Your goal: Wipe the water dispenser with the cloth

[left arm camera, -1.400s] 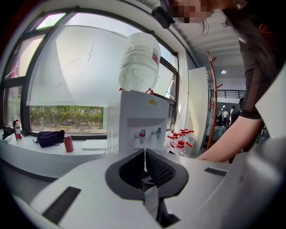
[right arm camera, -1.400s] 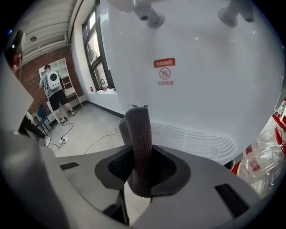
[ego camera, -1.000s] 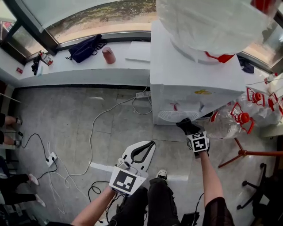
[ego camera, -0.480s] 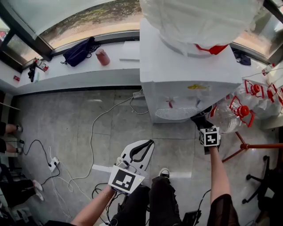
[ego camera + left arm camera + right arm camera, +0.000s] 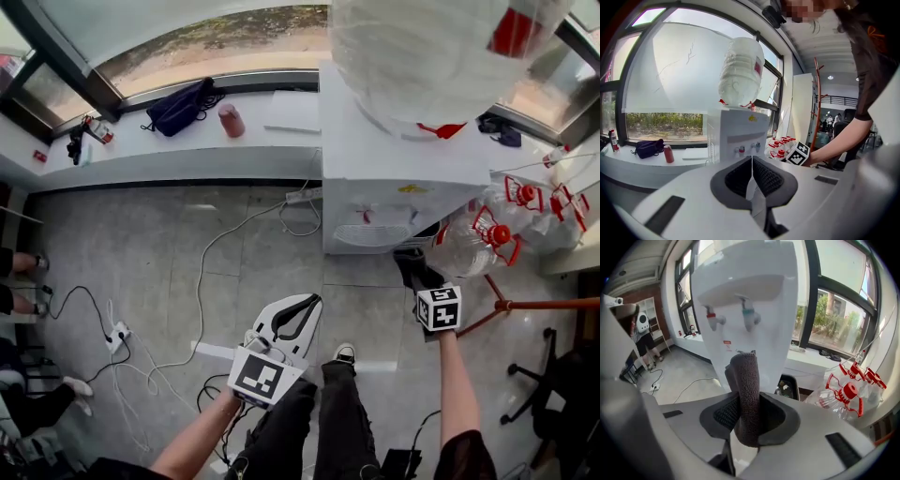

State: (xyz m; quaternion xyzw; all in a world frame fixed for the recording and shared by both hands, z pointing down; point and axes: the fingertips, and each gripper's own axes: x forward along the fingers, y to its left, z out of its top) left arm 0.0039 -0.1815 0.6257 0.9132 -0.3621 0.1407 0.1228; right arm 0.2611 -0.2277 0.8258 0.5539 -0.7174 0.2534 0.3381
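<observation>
One dark, nubbly cloth [image 5: 745, 376] is pinched in the right gripper's [image 5: 749, 404] fingers; the left gripper's [image 5: 751, 161] are pressed together.

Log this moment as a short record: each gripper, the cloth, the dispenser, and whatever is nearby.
right gripper: jaws shut on cloth, pointed at the lower front of the dispenser
cloth: dark, folded, standing up out of the jaws
contact: cannot tell if the cloth touches the dispenser
left gripper: jaws shut, empty, held low and back from the dispenser
dispenser: white, bottle on top, two taps on the front
nearby: spare bottles with red caps on the floor to its right
</observation>
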